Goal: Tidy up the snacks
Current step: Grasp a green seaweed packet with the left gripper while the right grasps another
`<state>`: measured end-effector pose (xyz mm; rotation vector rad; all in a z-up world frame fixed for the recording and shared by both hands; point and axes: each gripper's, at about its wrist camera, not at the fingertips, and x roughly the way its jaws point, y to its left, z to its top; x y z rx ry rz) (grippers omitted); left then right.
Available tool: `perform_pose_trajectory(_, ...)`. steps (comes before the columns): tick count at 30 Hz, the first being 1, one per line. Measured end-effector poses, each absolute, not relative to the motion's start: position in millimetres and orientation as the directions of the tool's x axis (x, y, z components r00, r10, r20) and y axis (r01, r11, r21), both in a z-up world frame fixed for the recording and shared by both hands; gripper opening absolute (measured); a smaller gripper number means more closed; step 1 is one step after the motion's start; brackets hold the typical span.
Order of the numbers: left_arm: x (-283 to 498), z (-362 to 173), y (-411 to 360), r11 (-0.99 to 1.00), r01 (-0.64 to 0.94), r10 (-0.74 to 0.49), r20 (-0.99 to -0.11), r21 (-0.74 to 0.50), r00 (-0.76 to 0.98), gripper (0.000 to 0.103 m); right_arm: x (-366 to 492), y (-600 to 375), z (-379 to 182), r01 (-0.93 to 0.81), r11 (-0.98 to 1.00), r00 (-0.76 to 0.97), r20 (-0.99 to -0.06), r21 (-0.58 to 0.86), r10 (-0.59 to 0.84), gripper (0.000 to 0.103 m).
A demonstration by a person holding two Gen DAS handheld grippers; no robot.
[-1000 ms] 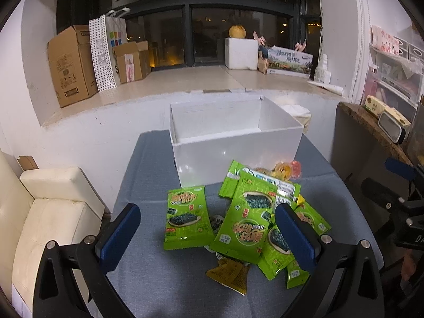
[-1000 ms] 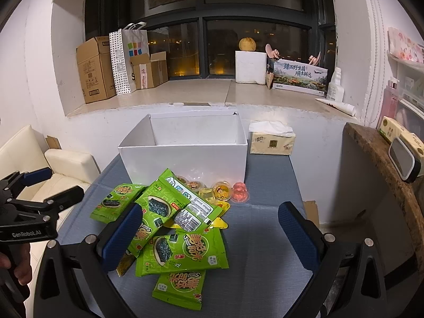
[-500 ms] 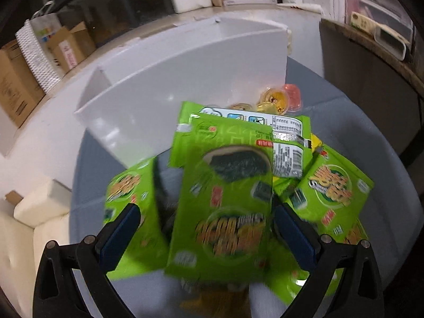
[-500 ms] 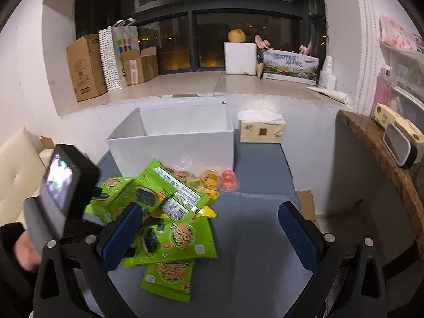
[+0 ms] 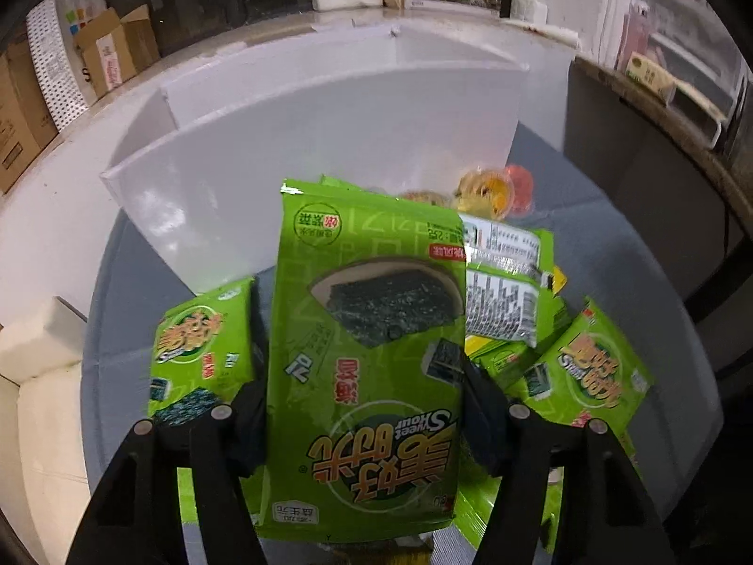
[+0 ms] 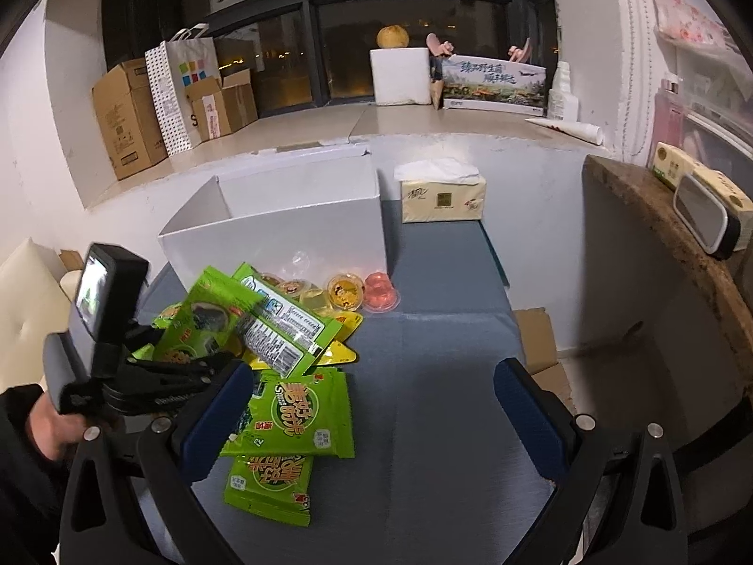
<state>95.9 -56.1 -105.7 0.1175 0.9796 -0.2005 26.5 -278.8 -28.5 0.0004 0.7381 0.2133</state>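
My left gripper (image 5: 364,405) is shut on a large green seaweed snack packet (image 5: 367,358), its fingers pressed against both edges. The packet is tilted up off the pile. More green packets (image 5: 593,372) lie beside and under it. The open white box (image 5: 329,141) stands just behind. In the right wrist view, the left gripper (image 6: 197,358) holds the packet (image 6: 207,315) at the left of the pile. My right gripper (image 6: 376,419) is open and empty above the grey table (image 6: 447,376), right of the green packets (image 6: 296,414). Jelly cups (image 6: 346,289) sit before the white box (image 6: 282,230).
A tissue box (image 6: 442,190) stands right of the white box. A wooden counter (image 6: 673,245) with boxes runs along the right. Cardboard boxes and a paper bag (image 6: 179,89) stand on the window ledge. A cream sofa (image 5: 33,376) is at the left.
My left gripper dropped to the pile, closed on the large green packet and has tilted it up. My right gripper stayed open and shifted only slightly.
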Motion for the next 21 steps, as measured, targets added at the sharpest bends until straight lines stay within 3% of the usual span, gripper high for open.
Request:
perform_pose_trajectory(12,5.6,-23.0,-0.5,0.984,0.099,-0.173,-0.638,-0.15,0.75,0.07,81.9,-216.1,-58.8,-0.479,0.876,0.646,-0.7,-0.061,0.305,0.103)
perform_pose_trajectory(21,-26.0,-13.2,41.1,0.983,0.033,-0.138,-0.608,-0.182,0.782,0.07,145.4,-139.0,-119.9,-0.646,0.726,0.549,-0.804,-0.235,0.229,0.103)
